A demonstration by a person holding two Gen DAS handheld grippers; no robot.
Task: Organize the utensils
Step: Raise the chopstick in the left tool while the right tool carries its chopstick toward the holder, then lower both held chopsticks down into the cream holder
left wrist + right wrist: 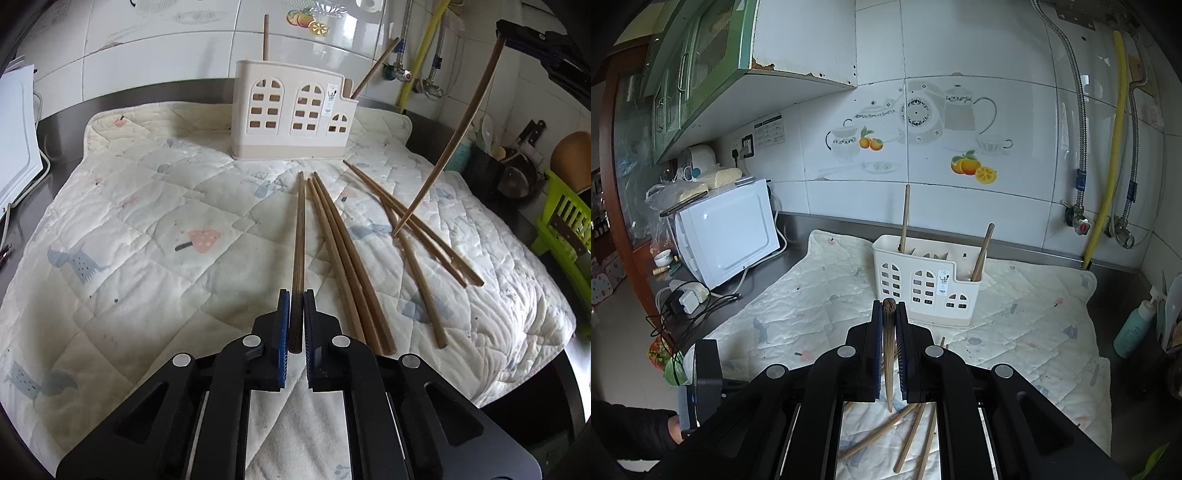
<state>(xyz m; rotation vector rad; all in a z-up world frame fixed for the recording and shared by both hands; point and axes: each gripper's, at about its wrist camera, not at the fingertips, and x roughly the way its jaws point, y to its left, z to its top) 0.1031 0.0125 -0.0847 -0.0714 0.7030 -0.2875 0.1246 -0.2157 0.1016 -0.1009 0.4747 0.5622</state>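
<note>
My left gripper (294,325) is squeezed tight on the thick end of one dark chopstick (298,236) that lies flat on the quilted cloth (147,221), with its thin end aimed at the white holder (291,114). I think I hold it by the end so I can lift it and tip it into a slot. My right gripper (889,332) is also squeezed tight, on a second chopstick (888,354) that hangs up in the air, thin end down, just touching the pile on the cloth. I think this one waits for its turn to go in. The holder stands at the back of the cloth, near the tiled wall (960,55), and two sticks (981,253) already poke out of it, one in the tall part and one in the low part on the side. More chopsticks lie loose: a pair (343,258) right beside the one I hold, and three more (413,236) crossed over each other a bit further off. The pair is so close that I could bump it when I lift. The hanging stick also leans across the way to the holder, so my two sticks could knock together. A white microwave (727,229) sits off to the side with cables (683,302) by it, and a green rack (565,218) sits at the other side, both away from my path
</note>
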